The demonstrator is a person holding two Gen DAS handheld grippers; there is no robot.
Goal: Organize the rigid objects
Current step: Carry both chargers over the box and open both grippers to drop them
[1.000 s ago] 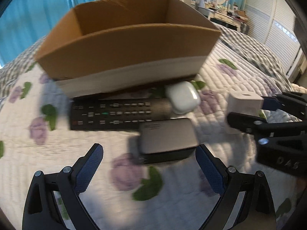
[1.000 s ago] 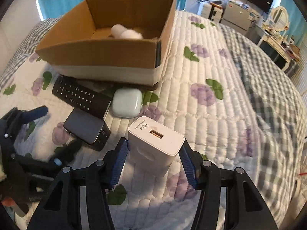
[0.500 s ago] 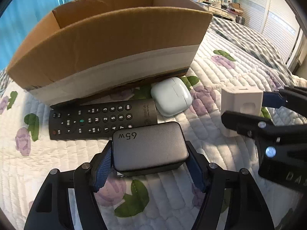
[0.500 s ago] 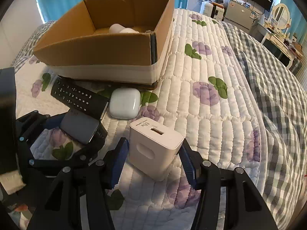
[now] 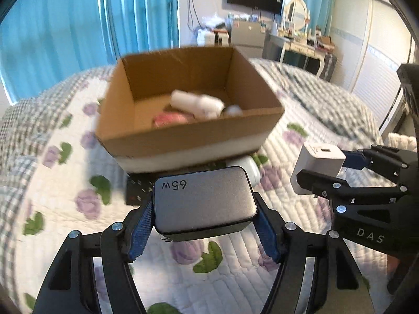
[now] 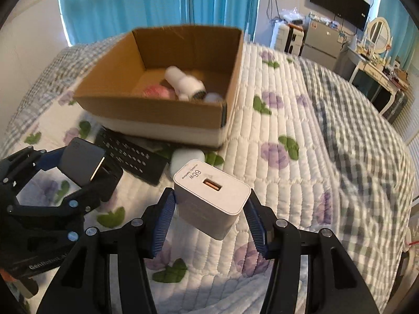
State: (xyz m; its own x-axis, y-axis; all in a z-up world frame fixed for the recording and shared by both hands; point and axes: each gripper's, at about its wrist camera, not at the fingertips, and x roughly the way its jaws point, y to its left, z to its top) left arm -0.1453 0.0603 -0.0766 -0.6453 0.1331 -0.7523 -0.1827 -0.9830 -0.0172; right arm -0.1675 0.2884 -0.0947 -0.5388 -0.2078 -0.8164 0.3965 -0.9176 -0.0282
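Clamping a dark grey rectangular 65W charger [image 5: 203,201], the left gripper [image 5: 203,229] has raised it off the quilted floral bedspread [image 6: 301,157], where it sat half a second ago. Beside it, the right gripper [image 6: 209,218] likewise carries a white cubic 66W charger [image 6: 210,198] aloft. Both now face the open brown cardboard box [image 5: 188,136], so dropping them in looks next. A black remote control [image 6: 131,157] and white earbud case [image 6: 187,157] wait below.
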